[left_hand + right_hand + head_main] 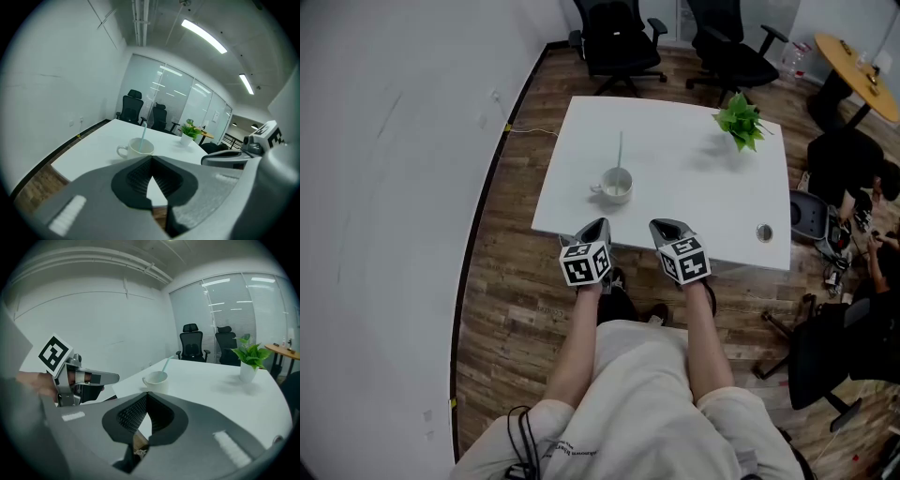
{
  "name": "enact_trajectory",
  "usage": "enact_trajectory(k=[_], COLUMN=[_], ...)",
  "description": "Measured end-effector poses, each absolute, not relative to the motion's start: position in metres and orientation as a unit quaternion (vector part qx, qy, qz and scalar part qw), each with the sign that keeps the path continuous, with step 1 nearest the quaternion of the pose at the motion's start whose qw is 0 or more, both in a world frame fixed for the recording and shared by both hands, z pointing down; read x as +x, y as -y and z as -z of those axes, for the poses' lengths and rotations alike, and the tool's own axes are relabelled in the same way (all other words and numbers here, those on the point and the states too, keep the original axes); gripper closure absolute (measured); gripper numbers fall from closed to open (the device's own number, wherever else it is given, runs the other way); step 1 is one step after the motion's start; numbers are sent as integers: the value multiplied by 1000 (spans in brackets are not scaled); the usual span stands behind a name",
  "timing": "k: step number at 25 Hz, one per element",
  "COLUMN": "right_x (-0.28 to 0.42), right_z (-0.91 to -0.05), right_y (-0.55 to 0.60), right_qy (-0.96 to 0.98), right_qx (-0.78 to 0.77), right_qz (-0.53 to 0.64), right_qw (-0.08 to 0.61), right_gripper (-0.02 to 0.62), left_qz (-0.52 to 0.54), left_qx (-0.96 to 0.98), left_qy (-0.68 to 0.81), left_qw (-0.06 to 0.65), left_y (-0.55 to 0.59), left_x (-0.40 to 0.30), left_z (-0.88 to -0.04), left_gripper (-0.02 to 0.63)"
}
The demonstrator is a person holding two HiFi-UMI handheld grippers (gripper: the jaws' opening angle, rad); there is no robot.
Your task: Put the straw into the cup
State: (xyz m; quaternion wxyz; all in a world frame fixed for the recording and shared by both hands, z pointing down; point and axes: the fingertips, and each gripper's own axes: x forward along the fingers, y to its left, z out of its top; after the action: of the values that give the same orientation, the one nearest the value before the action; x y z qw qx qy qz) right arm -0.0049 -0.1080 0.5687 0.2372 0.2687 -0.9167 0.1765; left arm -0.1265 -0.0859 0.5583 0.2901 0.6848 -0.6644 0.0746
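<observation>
On one table, one cup holds one straw.

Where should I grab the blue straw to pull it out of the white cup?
Probably the upper part of the thin pale blue straw, pinched from above. Its lower end sits inside the white handled cup, and only the part leaning over the far rim is free.

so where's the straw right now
The straw stands in the white cup, front-left on the table in the head view, just ahead of the left hand-held gripper.
</observation>
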Motion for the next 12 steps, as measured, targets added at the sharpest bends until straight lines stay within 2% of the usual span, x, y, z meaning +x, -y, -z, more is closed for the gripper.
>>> enact_trajectory(k=[12], right_x=[-7], right_z=[-571], right_y=[98], right_qy=[919], right_qx=[259], right_qz=[-172], right_qw=[240], right_gripper=[572], left_qz=[-47], left_qx=[680], left_qy=[665], left_qw=[304], left_y=[79], left_x=[-123], left_z=[-558], left_gripper=[606])
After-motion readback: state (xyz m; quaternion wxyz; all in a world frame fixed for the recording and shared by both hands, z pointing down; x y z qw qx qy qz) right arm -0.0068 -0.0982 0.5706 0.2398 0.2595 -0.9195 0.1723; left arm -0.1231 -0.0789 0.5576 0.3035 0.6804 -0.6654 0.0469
